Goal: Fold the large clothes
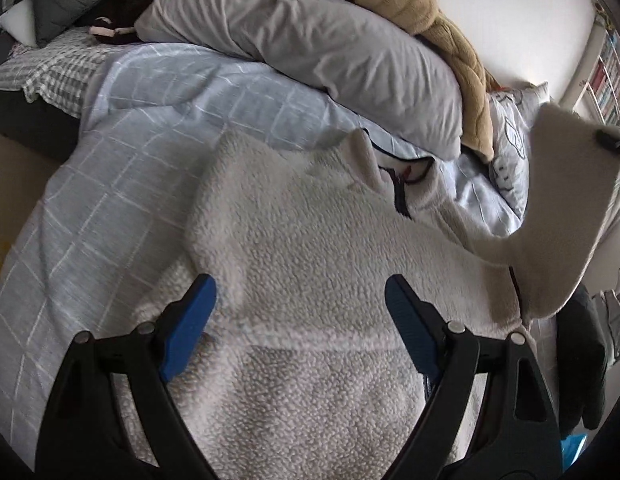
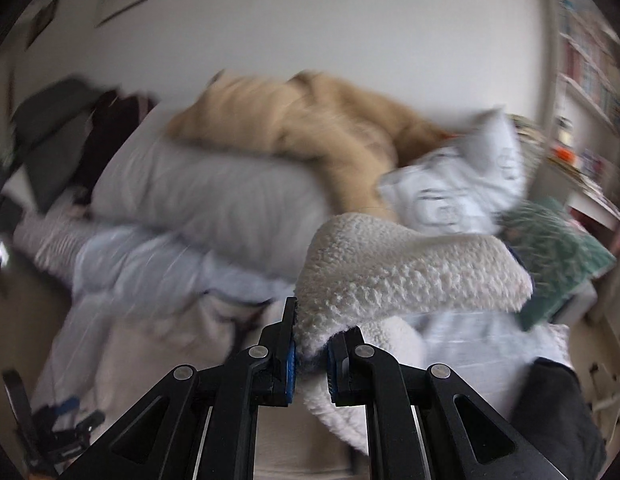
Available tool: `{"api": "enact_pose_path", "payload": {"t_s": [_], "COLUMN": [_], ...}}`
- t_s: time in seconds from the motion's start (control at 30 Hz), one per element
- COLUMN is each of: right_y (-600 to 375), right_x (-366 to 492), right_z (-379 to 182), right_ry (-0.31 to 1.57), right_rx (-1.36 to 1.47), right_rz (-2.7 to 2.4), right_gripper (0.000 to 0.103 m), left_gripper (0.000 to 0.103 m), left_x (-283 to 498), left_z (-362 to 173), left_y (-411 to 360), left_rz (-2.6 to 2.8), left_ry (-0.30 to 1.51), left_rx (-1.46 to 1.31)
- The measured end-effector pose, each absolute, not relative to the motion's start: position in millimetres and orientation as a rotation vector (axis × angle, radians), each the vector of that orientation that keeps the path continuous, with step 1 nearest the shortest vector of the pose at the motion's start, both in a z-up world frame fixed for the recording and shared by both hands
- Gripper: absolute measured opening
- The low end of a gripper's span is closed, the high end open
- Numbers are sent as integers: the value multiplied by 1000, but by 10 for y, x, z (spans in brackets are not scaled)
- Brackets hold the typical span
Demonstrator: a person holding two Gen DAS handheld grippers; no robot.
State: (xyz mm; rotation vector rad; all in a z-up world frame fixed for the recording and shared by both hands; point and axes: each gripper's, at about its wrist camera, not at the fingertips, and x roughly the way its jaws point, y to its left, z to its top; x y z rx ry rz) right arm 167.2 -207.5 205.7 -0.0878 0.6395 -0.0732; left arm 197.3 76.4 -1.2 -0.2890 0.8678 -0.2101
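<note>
Fleece jacket [image 1: 302, 240], cream, spread on bed below grey pillow [image 1: 310, 40]: folding barely begun; right gripper [image 2: 310, 360] fingers clamped on lifted sleeve, left gripper [image 1: 300, 320] fingers wide apart, empty; body unfolded.

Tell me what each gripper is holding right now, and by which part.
The right gripper is shut on the white fleece jacket, pinching a sleeve end or edge; which one is unclear. The left gripper is open above it, holding nothing.
</note>
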Motion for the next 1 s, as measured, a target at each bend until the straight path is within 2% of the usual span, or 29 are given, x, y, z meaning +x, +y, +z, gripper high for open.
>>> {"api": "enact_pose_path", "payload": {"t_s": [0.17, 0.27, 0.33, 0.43, 0.47, 0.53, 0.6, 0.87, 1.0], "right_y": [-1342, -986, -866, -755, -754, -851, -1032, -2163, -2443], "right_x": [1962, 2140, 2167, 2129, 2076, 1958, 1767, 962, 948], "right_z": [1193, 477, 105, -282, -281, -188, -40, 282, 366], "right_ry": [773, 908, 994, 1090, 1067, 1072, 1063, 947, 880], "right_rx": [-103, -99, -121, -192, -211, -156, -53, 151, 100], "right_rz": [33, 72, 78, 89, 101, 158, 235, 86, -51], "right_gripper": [12, 14, 27, 34, 36, 55, 63, 66, 65], "left_gripper": [86, 86, 86, 86, 86, 86, 86, 86, 86], "left_x": [2032, 2071, 2086, 2111, 2120, 2131, 2126, 1960, 1999], "left_z": [-17, -32, -40, -44, -43, -39, -39, 65, 89], "left_y": [913, 1009, 1048, 1085, 1085, 1067, 981, 114, -592], "left_rz": [-142, -113, -103, -107, -115, -133, -150, -342, -415], "left_ry": [878, 889, 896, 902, 905, 910, 919, 880, 821], "left_rx": [-314, -324, -320, -313, -311, -305, -275, -74, 67]}}
